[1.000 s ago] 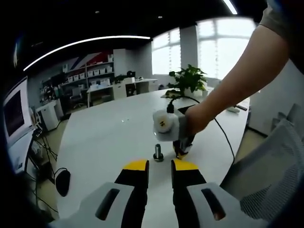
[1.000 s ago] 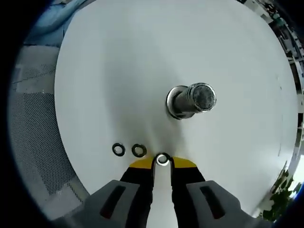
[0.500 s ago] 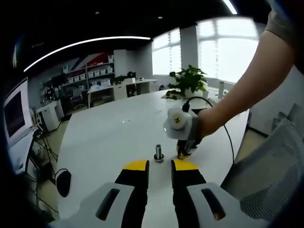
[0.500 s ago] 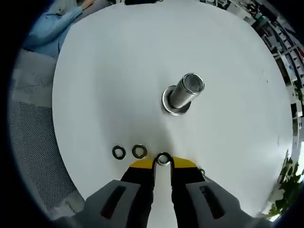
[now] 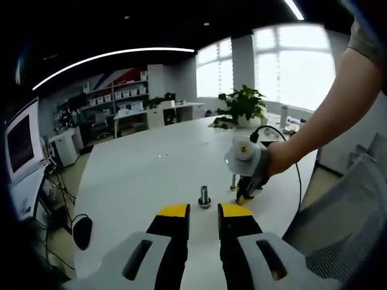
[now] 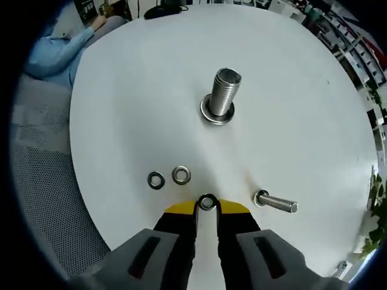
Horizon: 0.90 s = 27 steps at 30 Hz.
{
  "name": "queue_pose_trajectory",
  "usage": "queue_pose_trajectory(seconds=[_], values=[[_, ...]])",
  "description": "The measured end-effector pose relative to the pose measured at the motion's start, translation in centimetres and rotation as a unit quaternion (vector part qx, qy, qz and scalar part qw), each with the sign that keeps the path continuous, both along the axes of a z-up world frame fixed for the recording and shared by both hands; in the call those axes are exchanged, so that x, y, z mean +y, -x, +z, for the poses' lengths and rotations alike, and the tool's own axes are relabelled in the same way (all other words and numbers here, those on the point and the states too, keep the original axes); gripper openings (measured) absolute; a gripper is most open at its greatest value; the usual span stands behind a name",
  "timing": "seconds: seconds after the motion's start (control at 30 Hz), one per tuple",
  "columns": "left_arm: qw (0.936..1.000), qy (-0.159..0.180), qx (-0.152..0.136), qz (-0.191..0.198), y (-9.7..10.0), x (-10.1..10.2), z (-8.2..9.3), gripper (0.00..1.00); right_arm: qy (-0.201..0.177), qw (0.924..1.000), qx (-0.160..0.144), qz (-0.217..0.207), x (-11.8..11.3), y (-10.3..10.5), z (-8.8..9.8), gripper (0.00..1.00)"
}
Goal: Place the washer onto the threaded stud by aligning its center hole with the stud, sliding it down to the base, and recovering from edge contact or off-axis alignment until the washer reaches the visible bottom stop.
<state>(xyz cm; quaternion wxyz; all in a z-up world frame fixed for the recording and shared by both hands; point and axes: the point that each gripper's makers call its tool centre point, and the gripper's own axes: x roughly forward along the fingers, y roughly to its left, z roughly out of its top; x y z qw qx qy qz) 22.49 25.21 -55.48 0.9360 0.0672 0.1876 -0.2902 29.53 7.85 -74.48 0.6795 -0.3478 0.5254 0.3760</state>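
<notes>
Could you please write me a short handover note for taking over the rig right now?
Right gripper: shut on a washer pinched at its tips, held short of the threaded stud.
Left gripper: open, holding nothing, pointed at the stud from the table's other side.
Two loose washers and a bolt lying on its side sit near the right gripper.
Done: washer picked up. Left: centre its hole over the stud, slide it down to the base.
</notes>
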Motion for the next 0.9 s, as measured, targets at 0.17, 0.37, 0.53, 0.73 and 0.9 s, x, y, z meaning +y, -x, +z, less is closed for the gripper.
queue_pose_trajectory(seconds=[0.17, 0.37, 0.53, 0.73, 0.9], values=[[1.0, 0.0, -0.003, 0.002, 0.0, 0.1, 0.1, 0.16, -0.024, 0.9993, -0.017, -0.021, -0.1, -0.3, 1.4, 0.14], [1.0, 0.004, -0.003, 0.003, -0.1, 0.1, 0.2, 0.16, -0.062, 0.9956, -0.036, -0.06, 0.0, -1.2, 3.4, 0.14], [1.0, 0.005, -0.005, 0.0, -0.1, 0.1, 0.3, 0.16, -0.087, 0.9902, -0.043, -0.101, -1.0, -1.9, 4.6, 0.14], [1.0, 0.005, -0.001, -0.005, 0.0, -0.1, 0.1, 0.16, -0.096, 0.9866, -0.053, -0.121, -2.1, -2.2, 5.9, 0.14], [1.0, 0.001, -0.002, -0.006, 0.0, -0.1, 0.1, 0.16, -0.107, 0.9832, -0.074, -0.128, -2.4, -3.2, 7.4, 0.14]])
